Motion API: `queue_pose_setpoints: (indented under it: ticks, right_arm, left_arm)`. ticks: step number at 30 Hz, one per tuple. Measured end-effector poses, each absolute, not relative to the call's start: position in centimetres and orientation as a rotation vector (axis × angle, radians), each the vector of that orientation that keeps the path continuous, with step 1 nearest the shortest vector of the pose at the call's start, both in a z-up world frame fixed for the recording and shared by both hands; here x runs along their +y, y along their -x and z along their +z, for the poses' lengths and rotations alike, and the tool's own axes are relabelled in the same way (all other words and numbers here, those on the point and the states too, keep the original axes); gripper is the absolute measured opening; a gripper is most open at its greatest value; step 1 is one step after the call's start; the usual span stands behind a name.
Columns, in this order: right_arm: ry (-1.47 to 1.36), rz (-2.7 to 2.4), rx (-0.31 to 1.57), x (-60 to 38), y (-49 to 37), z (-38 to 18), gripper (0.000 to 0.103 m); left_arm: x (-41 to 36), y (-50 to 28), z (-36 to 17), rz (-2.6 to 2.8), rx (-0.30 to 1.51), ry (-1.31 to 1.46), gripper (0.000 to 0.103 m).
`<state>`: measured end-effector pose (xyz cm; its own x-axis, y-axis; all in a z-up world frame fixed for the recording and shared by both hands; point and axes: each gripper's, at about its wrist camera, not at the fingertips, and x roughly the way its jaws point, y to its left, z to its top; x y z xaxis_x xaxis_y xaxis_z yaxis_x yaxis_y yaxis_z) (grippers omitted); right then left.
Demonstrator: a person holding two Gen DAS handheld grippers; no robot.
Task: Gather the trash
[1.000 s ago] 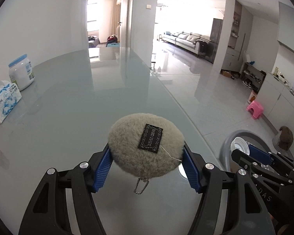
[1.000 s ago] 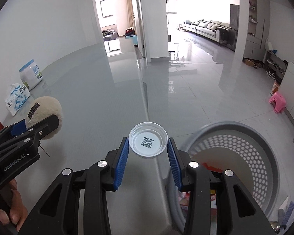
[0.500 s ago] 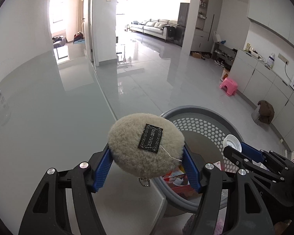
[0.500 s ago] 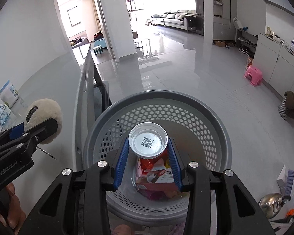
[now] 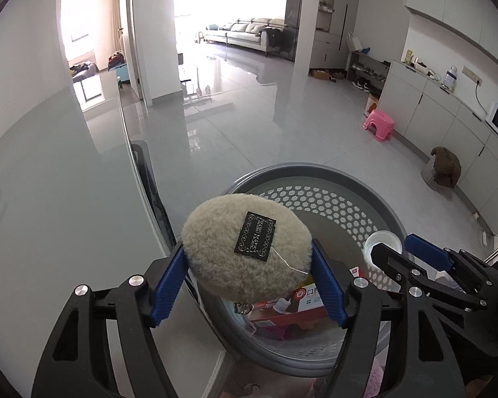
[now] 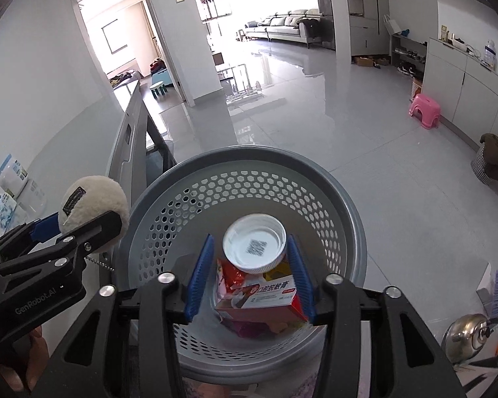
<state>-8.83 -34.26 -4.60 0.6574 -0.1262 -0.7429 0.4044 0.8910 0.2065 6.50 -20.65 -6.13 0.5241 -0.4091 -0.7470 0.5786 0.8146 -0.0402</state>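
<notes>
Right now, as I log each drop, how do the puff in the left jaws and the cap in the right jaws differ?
The puff is soft, beige and furry with a black label; the cap is hard white plastic with a printed code inside. The puff fills its opening jaws and is much bigger than the cap; the cap sits loose, clear of the left pad of its opening jaws. The puff hangs by the basket rim; the cap is over the middle. Both are round.
</notes>
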Motion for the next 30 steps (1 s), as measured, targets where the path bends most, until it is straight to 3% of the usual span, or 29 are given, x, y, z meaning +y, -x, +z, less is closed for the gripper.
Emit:
queue_pose_setpoints:
  ticks: [4,30]
  right_arm:
    - [-0.399,-0.303,0.787,-34.8,9.3,-4.4,0.064]
    - [-0.430,-0.319,0.772,-35.3,11.3,-4.2,0.070]
  left_arm:
    - [-20.7,-6.0,-6.1,-0.576,0.825,-0.233,0.077]
    - [-20.4,-5.2,-5.6,-0.552,0.812,-0.243,0.087]
